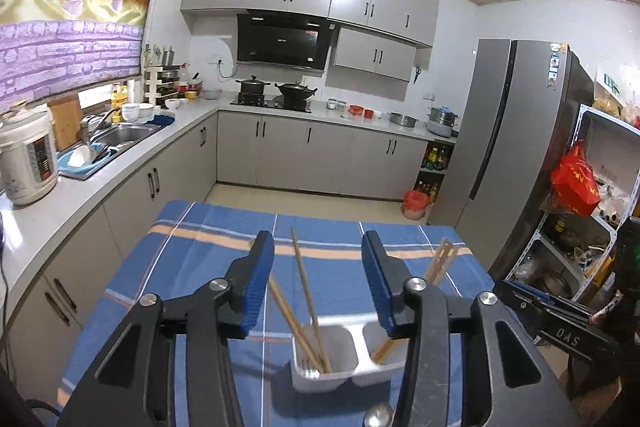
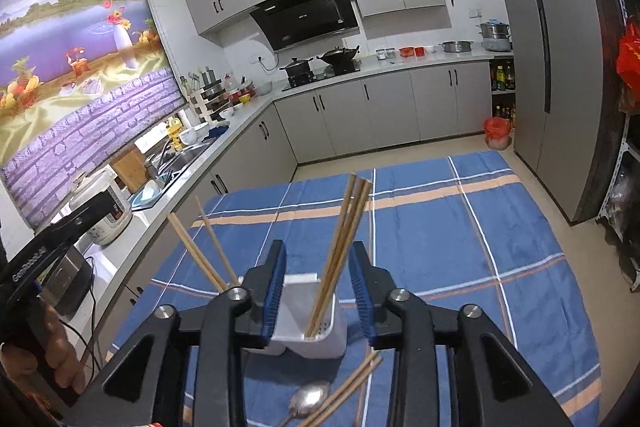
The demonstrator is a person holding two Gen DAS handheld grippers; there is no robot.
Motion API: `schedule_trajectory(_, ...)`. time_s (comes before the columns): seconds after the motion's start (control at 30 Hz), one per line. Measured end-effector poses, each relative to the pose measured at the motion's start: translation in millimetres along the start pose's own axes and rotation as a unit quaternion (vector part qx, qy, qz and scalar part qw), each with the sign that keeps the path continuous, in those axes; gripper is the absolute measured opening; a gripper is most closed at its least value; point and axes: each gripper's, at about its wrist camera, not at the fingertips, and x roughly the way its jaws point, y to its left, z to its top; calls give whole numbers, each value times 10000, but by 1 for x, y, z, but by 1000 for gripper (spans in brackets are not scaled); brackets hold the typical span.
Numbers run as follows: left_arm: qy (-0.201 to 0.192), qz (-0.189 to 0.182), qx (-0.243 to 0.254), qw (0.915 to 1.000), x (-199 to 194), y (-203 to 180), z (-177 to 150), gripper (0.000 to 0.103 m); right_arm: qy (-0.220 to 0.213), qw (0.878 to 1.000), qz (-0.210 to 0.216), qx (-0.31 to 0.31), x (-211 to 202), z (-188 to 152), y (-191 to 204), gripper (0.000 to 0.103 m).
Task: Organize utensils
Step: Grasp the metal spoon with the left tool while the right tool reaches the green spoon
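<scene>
A white two-compartment utensil holder (image 1: 340, 359) (image 2: 304, 323) stands on the blue plaid tablecloth (image 1: 192, 259) (image 2: 460, 247). Wooden chopsticks lean in both compartments: a pair (image 1: 304, 287) (image 2: 208, 247) in one, several (image 1: 440, 259) (image 2: 344, 243) in the other. More chopsticks (image 2: 352, 387) and a metal spoon (image 2: 310, 399) (image 1: 378, 417) lie on the cloth in front of the holder. My left gripper (image 1: 318, 243) is open and empty above the holder. My right gripper (image 2: 318, 251) is open, its jaws on either side of the standing chopsticks without touching them.
A kitchen counter (image 1: 80, 187) with a rice cooker (image 1: 26, 159) and sink (image 1: 116, 137) runs along the left. A grey fridge (image 1: 512, 147) and metal shelves (image 1: 592, 227) stand to the right. A red bin (image 1: 414, 203) sits on the floor beyond the table.
</scene>
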Motion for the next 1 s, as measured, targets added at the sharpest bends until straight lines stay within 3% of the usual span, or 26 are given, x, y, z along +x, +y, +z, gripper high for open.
schedule_trajectory(0.1,63,-21,-45,10000,-21,2,-17,50,122,9999,-99,19,-13,-16,-8,44)
schedule_trajectory(0.2,303,-30,64,9995,-27,1,-45,54,613,9979,-217,40,-9,-45,-20,44)
schedule_trajectory(0.33,1074,-168,173,9939,-13,-1,-94,54,1455,9888,-315,50,3,-102,-38,44)
schedule_trajectory(0.5,2046,-337,389,9775,19,-10,-154,53,2019,9788,-219,271,8,-151,-53,44)
schedule_trajectory(0.67,2716,-489,465,9600,49,-16,-191,53,2200,9752,-141,176,20,-165,-40,44)
schedule_trajectory(0.93,3031,-748,849,9462,76,-37,-209,53,2238,9736,-405,-196,39,-177,-17,44)
schedule_trajectory(1.0,3112,-809,999,9416,82,-45,-213,47,2251,9723,-541,-307,44,-180,-12,45)
